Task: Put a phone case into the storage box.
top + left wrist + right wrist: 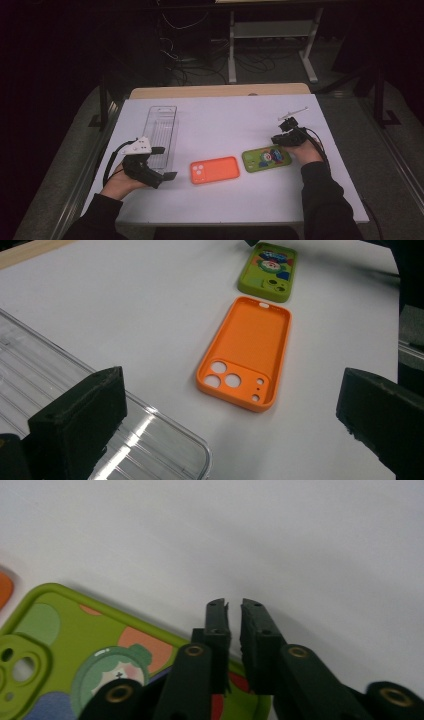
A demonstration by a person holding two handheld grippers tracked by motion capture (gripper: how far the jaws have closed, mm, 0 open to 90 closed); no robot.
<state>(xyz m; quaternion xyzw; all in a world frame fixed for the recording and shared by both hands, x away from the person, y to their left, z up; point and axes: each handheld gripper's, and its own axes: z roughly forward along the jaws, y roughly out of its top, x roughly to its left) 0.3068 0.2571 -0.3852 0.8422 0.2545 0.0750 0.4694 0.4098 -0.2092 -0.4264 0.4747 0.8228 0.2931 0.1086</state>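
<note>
**A:** ok where are we at? looks like phone cases going into that clear tray (162, 134), imo.

**B:** yeah that's my read too. Barely started tho. Tray has nothing in it afaict. Orange case (214, 170) lies inside-up mid tabletop (225, 120), green case (266, 158) just beside it on the right, cartoon side up. Both flat on the tabletop, well apart from the tray.

**A:** right claw (235, 605) got the green one?

**B:** it sits at the green case's far right edge, jaws pressed nearly together w/ only a slit between the tips. In the right gripper view the tips stick out past the case rim over bare tabletop. Can't tell if the rim is pinched or if it's just shut above it, tbh.

**A:** left claw (162, 162)?

**B:** spread wide, nothing in it, parked at the tray's near end, pointing twd the orange case.

**A:** so 0 of 2 done?

**B:** I'd say so. Lift, carry, drop all left for both cases.
</note>
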